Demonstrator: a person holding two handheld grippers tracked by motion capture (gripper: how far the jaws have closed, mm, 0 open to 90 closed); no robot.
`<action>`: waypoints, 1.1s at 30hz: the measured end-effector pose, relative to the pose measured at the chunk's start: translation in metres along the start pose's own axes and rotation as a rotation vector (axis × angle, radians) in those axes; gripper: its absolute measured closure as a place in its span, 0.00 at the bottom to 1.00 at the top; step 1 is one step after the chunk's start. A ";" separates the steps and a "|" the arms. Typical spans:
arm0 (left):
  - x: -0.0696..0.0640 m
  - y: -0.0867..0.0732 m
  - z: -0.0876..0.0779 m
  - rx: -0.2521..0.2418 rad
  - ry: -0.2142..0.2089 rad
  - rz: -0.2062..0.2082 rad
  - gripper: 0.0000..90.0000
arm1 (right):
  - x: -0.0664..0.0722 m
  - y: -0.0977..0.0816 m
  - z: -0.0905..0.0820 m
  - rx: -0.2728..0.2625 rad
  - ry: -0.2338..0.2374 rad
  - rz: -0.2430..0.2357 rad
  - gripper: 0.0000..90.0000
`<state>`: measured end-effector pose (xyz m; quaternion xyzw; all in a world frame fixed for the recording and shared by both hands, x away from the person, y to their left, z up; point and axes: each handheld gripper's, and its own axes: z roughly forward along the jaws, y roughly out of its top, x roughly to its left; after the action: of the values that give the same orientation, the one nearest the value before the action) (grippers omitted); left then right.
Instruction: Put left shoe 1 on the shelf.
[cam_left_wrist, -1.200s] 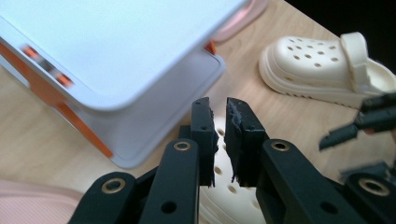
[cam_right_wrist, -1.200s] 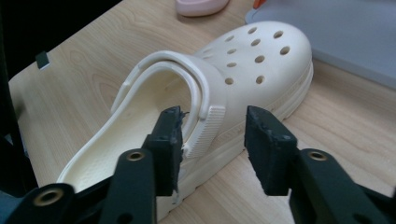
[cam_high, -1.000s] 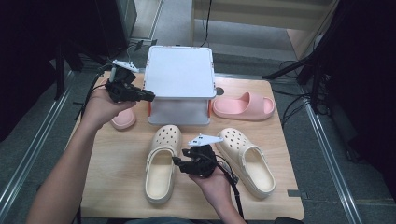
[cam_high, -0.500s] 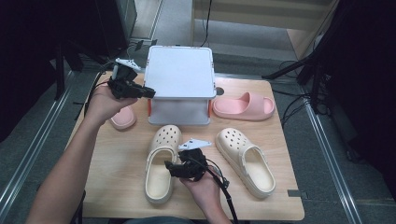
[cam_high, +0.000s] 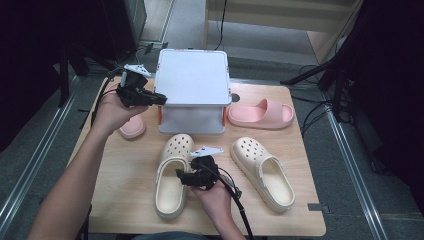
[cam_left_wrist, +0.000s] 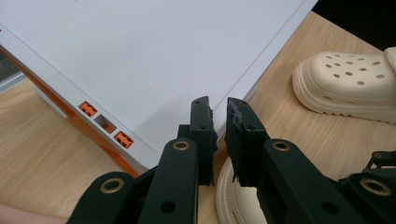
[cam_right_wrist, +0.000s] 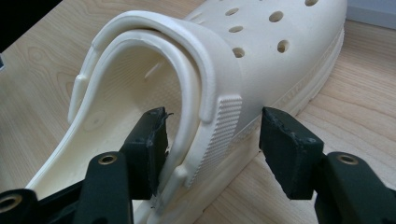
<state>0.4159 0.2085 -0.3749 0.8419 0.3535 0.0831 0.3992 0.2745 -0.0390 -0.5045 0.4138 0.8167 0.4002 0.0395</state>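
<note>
Since a second ago our right gripper (cam_high: 181, 174) has dropped back and swung left from between the two clogs onto the left cream clog (cam_high: 172, 175), while our left gripper (cam_high: 159, 98) has stayed put at the box. In the right gripper view its jaws stand spread, one inside the shoe's opening against the folded heel strap, the other outside the ribbed side wall, so they straddle that wall without yet squeezing it; we judge this the set-up for a pinch on the stiffest part of the rim. Our left gripper's jaws are nearly closed on nothing, a thin gap between them, poised just over the near left corner of the white box lid (cam_left_wrist: 140, 60), perhaps to steady or open it. Outward from there, the white box (cam_high: 192, 97) with orange latches sits at the table's far middle, the second cream clog (cam_high: 262, 172) lies to the right of the first, a pink slide (cam_high: 260, 114) rests beside the box's right, and another pink shoe (cam_high: 131, 128) peeks from under our left hand (cam_high: 112, 110) on the wooden table (cam_high: 300, 200).
</note>
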 end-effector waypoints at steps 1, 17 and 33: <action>0.000 0.000 0.000 0.000 0.000 0.001 0.90 | 0.000 0.000 0.000 0.002 -0.002 -0.002 0.48; -0.001 -0.002 0.000 -0.009 0.007 0.007 0.90 | -0.014 0.014 -0.006 0.021 -0.017 0.054 0.86; -0.001 -0.003 0.000 -0.018 0.005 -0.005 0.90 | -0.041 0.072 -0.007 -0.050 -0.099 0.055 0.87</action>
<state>0.4141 0.2094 -0.3765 0.8370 0.3560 0.0875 0.4062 0.3445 -0.0480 -0.4613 0.4544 0.7919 0.4003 0.0789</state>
